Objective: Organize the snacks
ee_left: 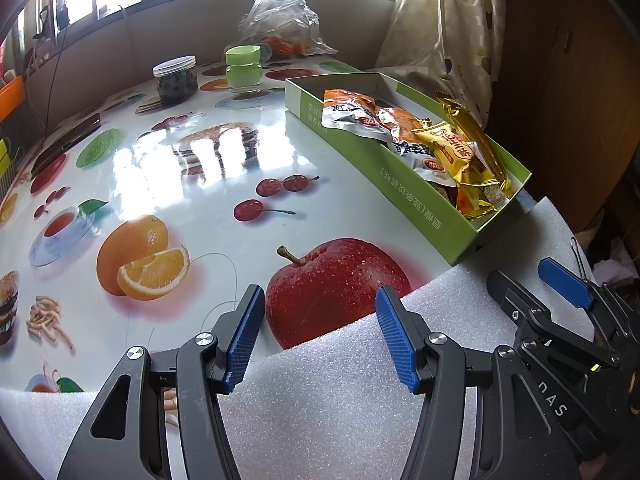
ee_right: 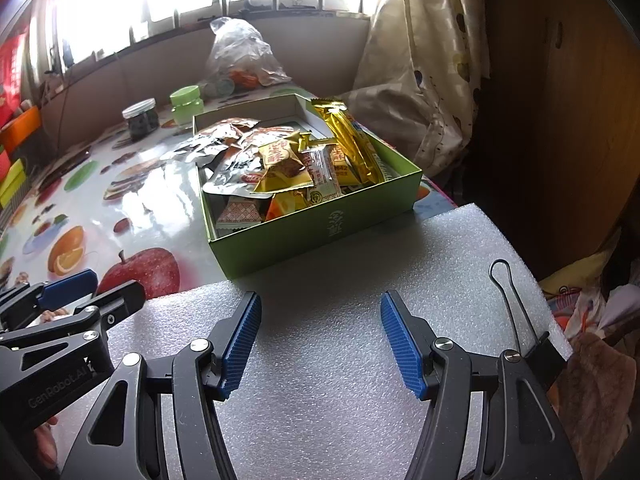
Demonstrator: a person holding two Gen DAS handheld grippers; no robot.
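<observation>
both claws gape empty over white foam sheet (ee_right: 340, 248): left gripper (ee_left: 320, 336), right gripper (ee_right: 320, 344); snack packets (ee_right: 280, 160) fill green box (ee_right: 320, 228).

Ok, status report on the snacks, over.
Left tool open, empty, right tool open, empty, both over white foam sheet. Foil snack packets heaped in green cardboard box. Nothing blocking.

A dark-filled jar (ee_left: 176, 79) stands beside a green-lidded jar (ee_left: 243, 68), a crumpled plastic bag (ee_left: 282, 16) behind them.
</observation>
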